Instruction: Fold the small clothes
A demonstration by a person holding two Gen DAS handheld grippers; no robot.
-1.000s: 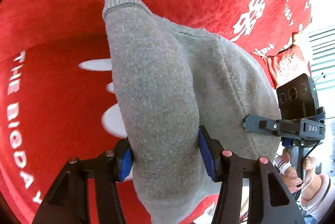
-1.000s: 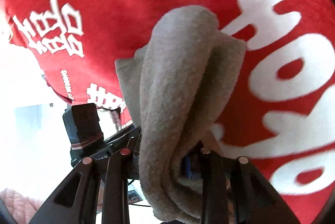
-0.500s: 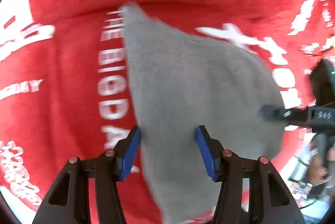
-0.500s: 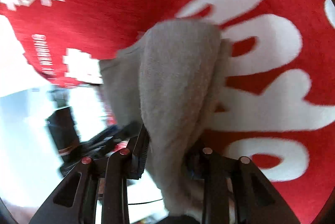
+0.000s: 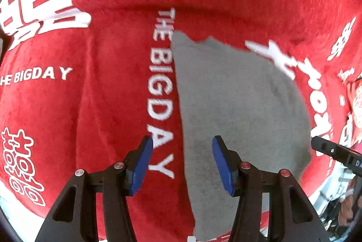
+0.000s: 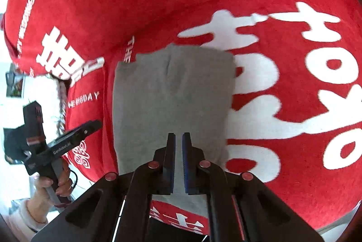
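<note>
A small grey knit garment (image 5: 235, 106) lies flat and folded on the red cloth (image 5: 101, 106); it also shows in the right wrist view (image 6: 172, 95). My left gripper (image 5: 182, 165) is open and empty, hovering over the garment's left edge. My right gripper (image 6: 178, 165) has its jaws nearly together with a thin gap, above the garment's near end; I see no cloth between them. The left gripper and the hand holding it also show at the left of the right wrist view (image 6: 67, 135).
The red cloth (image 6: 282, 16) with white lettering covers the whole surface and dips in folds. Its edge drops off at the left of the right wrist view, with a bright floor (image 6: 13, 174) beyond.
Both grippers have let go of the grey garment, which dropped from hanging to lying flat on the red cloth. The left jaws opened wide; the right jaws closed nearly together.
</note>
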